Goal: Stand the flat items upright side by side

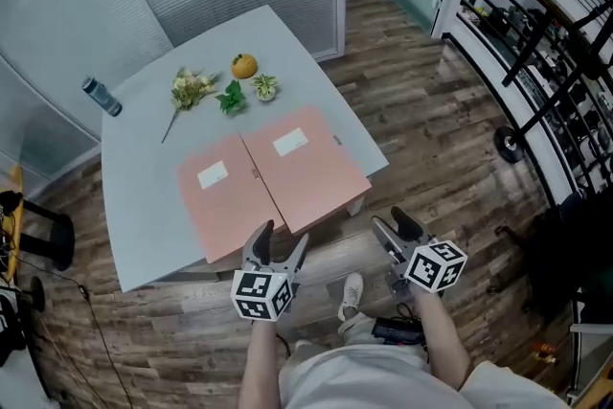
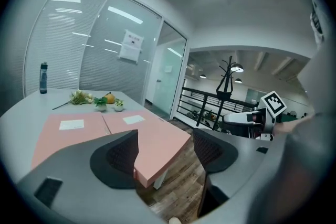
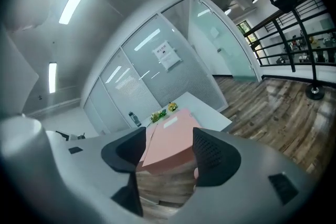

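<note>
Cannot read the print on the white labels of the two pink folders, nor on the notice on the glass wall: too small. Cannot see the folders' near edge in the left gripper view, behind a jaw, nor most of the left one in the right gripper view. Lose the person at the head view's lower edge, and most of the table legs under its top.

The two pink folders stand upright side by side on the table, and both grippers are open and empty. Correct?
No. The left pink folder and the right pink folder lie flat on the table, not upright; the head view shows it. They are side by side, and the left gripper and right gripper are open and empty.
</note>
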